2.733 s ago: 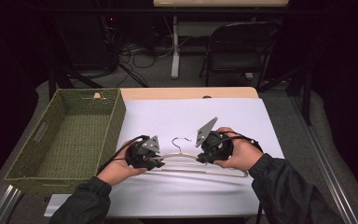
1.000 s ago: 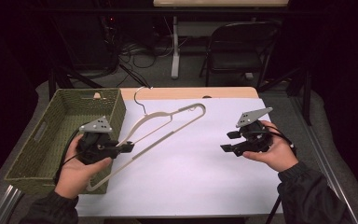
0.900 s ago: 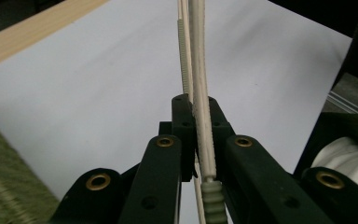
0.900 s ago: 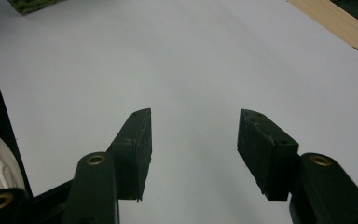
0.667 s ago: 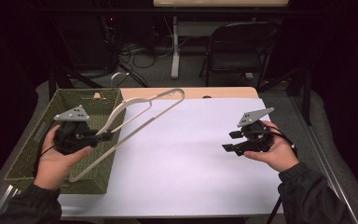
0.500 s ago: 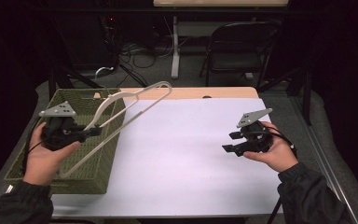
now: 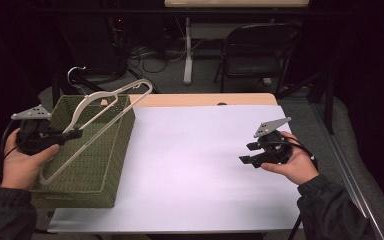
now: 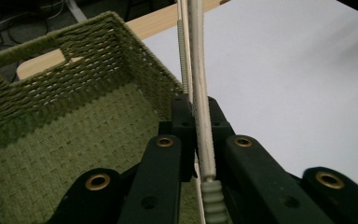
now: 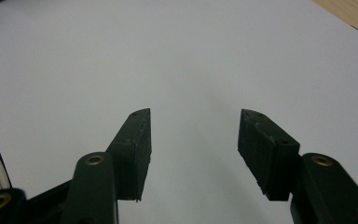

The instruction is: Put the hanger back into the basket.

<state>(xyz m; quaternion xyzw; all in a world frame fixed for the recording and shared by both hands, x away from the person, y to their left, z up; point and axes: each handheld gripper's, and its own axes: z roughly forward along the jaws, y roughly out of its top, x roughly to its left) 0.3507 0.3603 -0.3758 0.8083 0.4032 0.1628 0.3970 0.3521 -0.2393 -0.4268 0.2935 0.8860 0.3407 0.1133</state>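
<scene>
**Operator:** High view, left to right: my left gripper (image 7: 72, 134) has its jaws clamped tight on the lower bar of the white clothes hanger (image 7: 100, 112), held slanting above the green woven basket (image 7: 122, 130). A second ago that hanger hung over the white table sheet (image 7: 195, 165); I have swung it leftward since, and its metal hook (image 7: 75, 72) now pokes out past the basket's far rim.

**Desk:** And the grip itself?

**Operator:** The left gripper view shows the wooden bar pinched between both pads (image 8: 182, 126), the basket's woven floor directly below. The hanger touches nothing but my jaws, so far as I can tell.

**Desk:** The other hand?

**Operator:** My right gripper (image 7: 246, 153) has kept its place at the right of the sheet, jaws standing wide apart with nothing between them; the right gripper view shows bare sheet beneath them. I judge the carry finished: what remains is lowering the hanger into the basket and letting go.
</scene>
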